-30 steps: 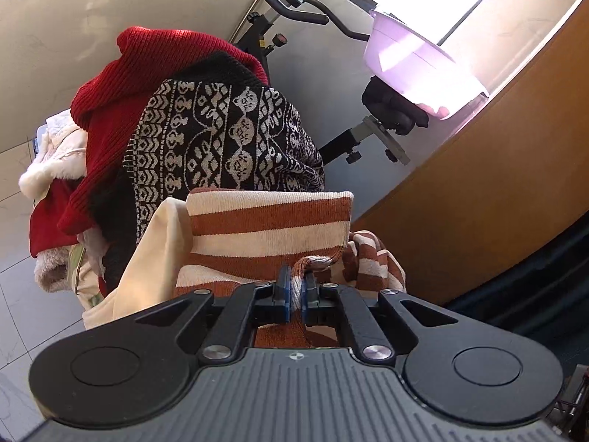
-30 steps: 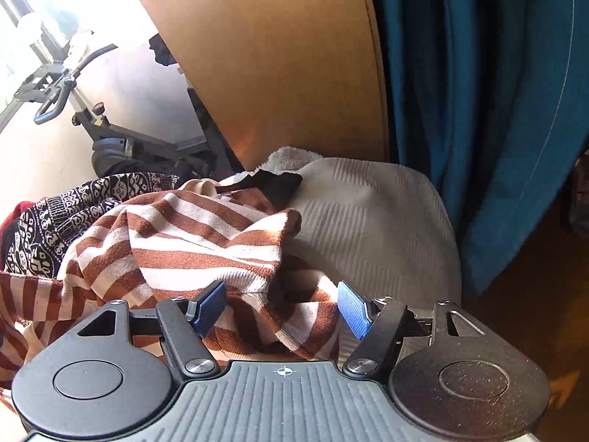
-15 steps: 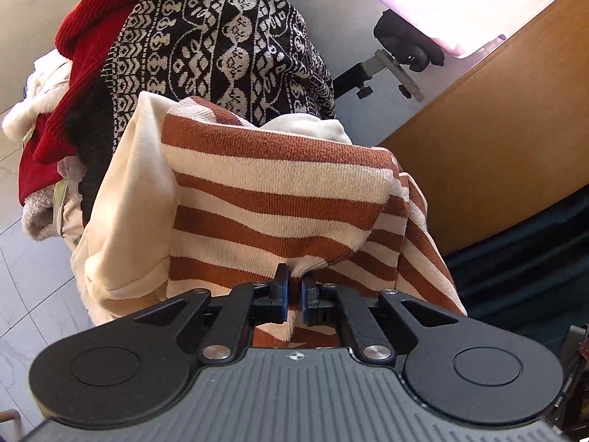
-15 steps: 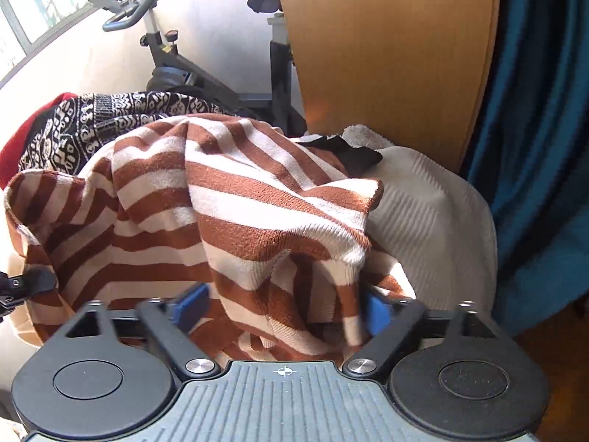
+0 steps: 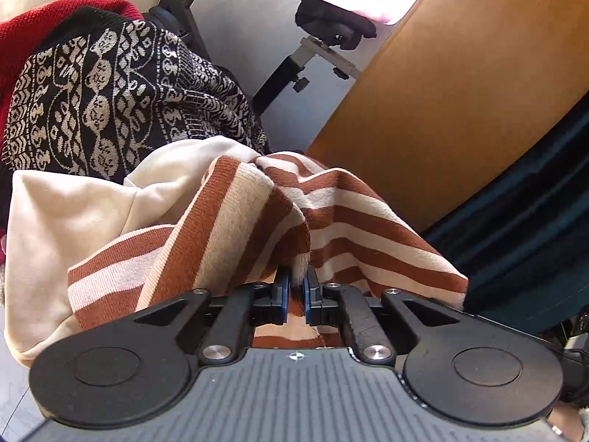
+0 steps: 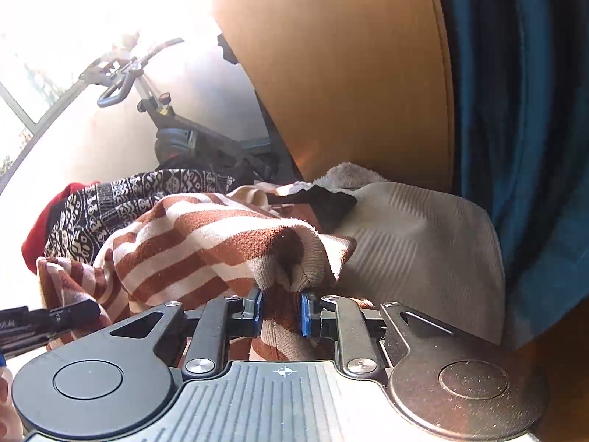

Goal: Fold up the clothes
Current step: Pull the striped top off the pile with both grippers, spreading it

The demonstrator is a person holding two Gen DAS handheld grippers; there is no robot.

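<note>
With the left claw [image 5: 295, 296] just easing apart around a striped sweater [image 5: 342, 217] fold at lower centre, and the right claw [image 6: 280, 313] just closing on its bunched hem, the loosening fold could slip free and spoil the fold.

Left wrist view. The left gripper [image 5: 296, 293] points down at a brown-and-cream striped sweater [image 5: 342, 221]; a rolled fold of it sits between the blue pads [image 5: 282, 296]. The jaws have just been opening, and whether the pads still press the knit cannot be told. A cream garment [image 5: 73, 213] lies just left of it, under a black-and-white patterned knit [image 5: 110, 99] and a red knit [image 5: 22, 29]. An exercise bike [image 5: 316, 48] and a wooden panel [image 5: 460, 92] stand behind.
</note>
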